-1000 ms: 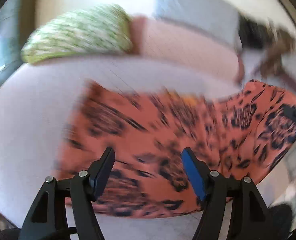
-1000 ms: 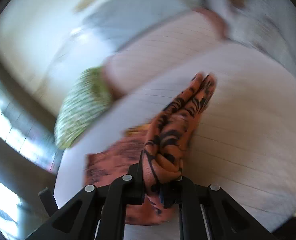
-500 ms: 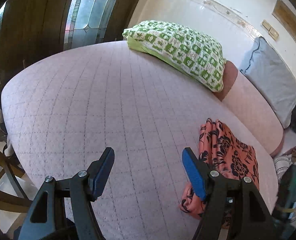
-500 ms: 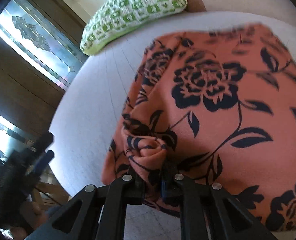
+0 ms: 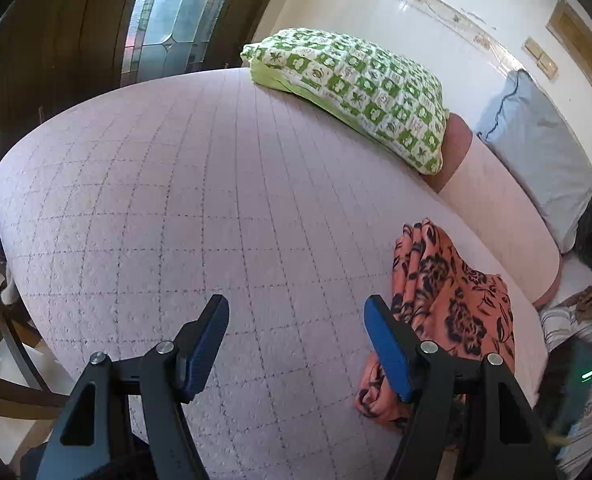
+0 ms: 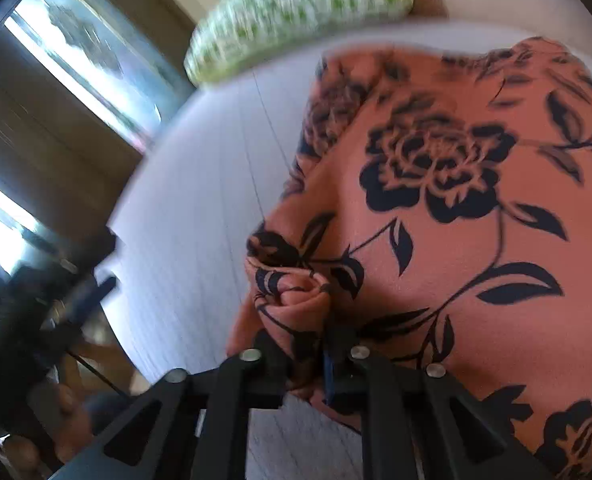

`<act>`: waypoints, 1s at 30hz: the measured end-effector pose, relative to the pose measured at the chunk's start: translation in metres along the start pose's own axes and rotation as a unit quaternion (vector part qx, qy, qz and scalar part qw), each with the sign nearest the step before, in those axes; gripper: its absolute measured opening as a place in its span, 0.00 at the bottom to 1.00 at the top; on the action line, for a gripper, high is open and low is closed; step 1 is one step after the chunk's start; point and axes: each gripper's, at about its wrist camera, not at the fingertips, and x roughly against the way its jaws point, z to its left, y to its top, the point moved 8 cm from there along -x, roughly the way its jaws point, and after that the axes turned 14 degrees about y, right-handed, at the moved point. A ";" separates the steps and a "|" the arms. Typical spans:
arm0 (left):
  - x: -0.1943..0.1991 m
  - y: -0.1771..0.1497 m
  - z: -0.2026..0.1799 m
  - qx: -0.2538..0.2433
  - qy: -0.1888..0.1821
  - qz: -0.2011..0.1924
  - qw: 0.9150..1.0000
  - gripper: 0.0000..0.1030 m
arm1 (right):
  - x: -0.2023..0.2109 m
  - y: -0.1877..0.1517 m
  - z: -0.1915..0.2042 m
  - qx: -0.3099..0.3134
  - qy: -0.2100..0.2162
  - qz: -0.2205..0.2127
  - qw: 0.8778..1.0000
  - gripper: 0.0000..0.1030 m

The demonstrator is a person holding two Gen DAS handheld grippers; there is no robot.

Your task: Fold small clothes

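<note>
My right gripper [image 6: 316, 344] has its fingers clamped on a bunched edge of the orange floral garment [image 5: 452, 300], which lies on the bed [image 5: 176, 200]. My left gripper [image 5: 296, 344] hangs spread and empty, the garment just right of it, long axis running away from me.

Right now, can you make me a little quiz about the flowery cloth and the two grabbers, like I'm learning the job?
1. True or false: the right gripper is shut on the orange floral cloth.
2. Which is the left gripper doing? A: pinching the cloth. B: open over the pink quilted bed, holding nothing. C: gripping the pillow.
3. Fill in: the green checked pillow lies at the ____ side of the bed, away from the grippers.

Key: 1 true. 2 B. 3 far.
</note>
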 end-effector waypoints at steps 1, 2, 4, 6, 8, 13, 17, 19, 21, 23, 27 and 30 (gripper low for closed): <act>-0.001 -0.001 -0.003 -0.004 0.000 0.001 1.000 0.69 | 0.001 -0.001 0.004 0.002 0.010 0.000 1.000 0.44; -0.001 -0.001 -0.005 -0.008 -0.002 0.002 1.000 0.69 | 0.000 0.000 0.012 0.010 0.034 0.007 0.999 0.71; 0.000 -0.003 -0.011 -0.017 -0.007 0.000 1.000 0.69 | -0.001 -0.003 0.018 0.008 0.059 0.011 0.998 0.76; 0.001 -0.005 -0.016 -0.029 -0.011 -0.002 1.000 0.69 | 0.002 -0.005 0.021 -0.011 0.082 0.003 0.997 0.76; 0.003 -0.009 -0.022 -0.042 -0.023 -0.002 0.999 0.69 | 0.018 -0.009 0.014 -0.033 0.100 -0.020 0.994 0.76; 0.012 -0.021 -0.052 -0.075 -0.083 0.019 0.994 0.69 | 0.082 -0.014 -0.013 -0.071 0.109 -0.079 0.988 0.76; 0.014 -0.031 -0.085 -0.106 -0.126 0.051 0.985 0.69 | 0.121 -0.017 -0.049 -0.110 0.096 -0.117 0.982 0.76; 0.002 -0.042 -0.092 -0.116 -0.121 0.083 0.982 0.69 | 0.133 -0.020 -0.060 -0.126 0.102 -0.126 0.979 0.76; -0.012 -0.054 -0.095 -0.120 -0.121 0.122 0.978 0.46 | 0.144 -0.024 -0.069 -0.134 0.105 -0.138 0.976 0.76; -0.028 -0.062 -0.086 -0.097 -0.110 0.163 0.976 0.23 | 0.145 -0.026 -0.076 -0.145 0.108 -0.140 0.974 0.76; -0.036 -0.063 -0.058 0.042 -0.171 0.234 0.956 0.22 | 0.148 -0.036 -0.093 -0.166 0.125 -0.140 0.968 0.76; -0.046 -0.074 -0.044 0.079 -0.177 0.260 0.946 0.23 | 0.144 -0.036 -0.100 -0.176 0.144 -0.143 0.963 0.76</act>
